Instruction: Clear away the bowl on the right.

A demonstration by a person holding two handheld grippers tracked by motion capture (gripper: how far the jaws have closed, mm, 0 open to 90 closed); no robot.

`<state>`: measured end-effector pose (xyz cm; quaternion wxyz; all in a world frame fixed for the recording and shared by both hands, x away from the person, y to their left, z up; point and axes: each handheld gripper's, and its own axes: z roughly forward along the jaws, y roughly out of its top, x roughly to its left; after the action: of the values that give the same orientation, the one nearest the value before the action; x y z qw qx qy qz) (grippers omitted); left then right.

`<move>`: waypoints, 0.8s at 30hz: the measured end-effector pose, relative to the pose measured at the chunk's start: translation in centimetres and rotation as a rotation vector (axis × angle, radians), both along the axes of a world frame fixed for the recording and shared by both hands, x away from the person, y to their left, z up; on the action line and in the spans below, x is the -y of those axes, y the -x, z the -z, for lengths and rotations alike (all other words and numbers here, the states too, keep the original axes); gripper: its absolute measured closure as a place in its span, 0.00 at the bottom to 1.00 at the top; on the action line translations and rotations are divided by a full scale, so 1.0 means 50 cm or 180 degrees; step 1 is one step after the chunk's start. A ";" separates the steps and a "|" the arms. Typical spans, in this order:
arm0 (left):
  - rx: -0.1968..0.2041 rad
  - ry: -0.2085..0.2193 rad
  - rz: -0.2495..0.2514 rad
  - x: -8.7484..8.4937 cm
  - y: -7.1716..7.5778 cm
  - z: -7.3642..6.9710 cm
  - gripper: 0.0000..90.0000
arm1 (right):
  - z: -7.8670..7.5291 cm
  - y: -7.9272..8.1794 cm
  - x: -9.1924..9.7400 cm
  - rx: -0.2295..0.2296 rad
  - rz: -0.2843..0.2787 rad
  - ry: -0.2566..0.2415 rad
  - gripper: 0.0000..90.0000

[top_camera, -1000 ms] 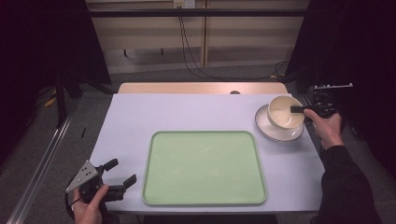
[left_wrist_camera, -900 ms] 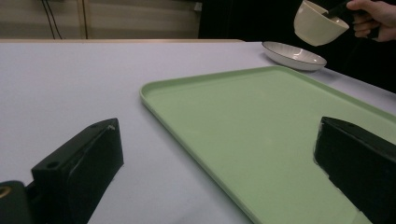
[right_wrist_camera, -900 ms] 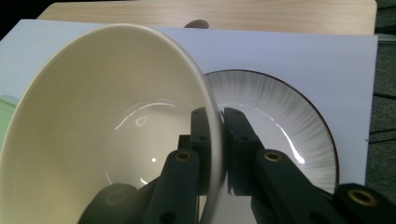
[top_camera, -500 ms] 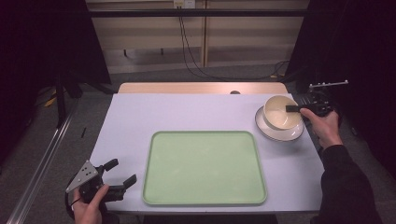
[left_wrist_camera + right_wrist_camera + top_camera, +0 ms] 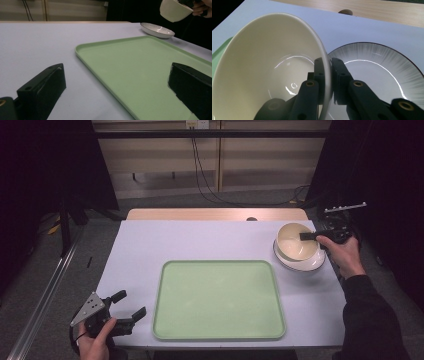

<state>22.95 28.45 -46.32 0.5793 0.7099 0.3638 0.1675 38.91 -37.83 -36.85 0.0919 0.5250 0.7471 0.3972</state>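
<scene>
Both jaws astride bowl (image 5: 269, 67) rim.

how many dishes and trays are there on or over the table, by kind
bowl: 1, cream, its rim clamped by the right gripper and lifted above the plate
plate: 1, white with a dark rim, on the table
tray: 1, light green, nothing on it
total: 3

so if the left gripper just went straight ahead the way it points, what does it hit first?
Probably the green tray: the left gripper, jaws open, points across its near-left corner. Height is unclear; held higher, it would pass over the rim.
</scene>
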 end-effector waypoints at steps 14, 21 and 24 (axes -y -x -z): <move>-0.0001 0.0010 -0.0007 0.001 0.000 0.000 0.02 | -0.017 0.004 -0.034 0.0053 -0.0185 0.0003 0.93; 0.0003 -0.0018 0.0002 0.000 0.000 0.000 0.02 | -0.023 0.003 -0.059 0.0066 -0.0280 0.0036 0.93; 0.0000 0.0008 -0.0005 0.001 -0.001 0.000 0.02 | -0.023 0.003 -0.071 0.0060 -0.0330 0.0018 0.93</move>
<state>22.97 28.37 -46.33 0.5801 0.7089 0.3645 0.1676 38.77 -34.27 -35.69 0.0797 0.4816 0.7735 0.4042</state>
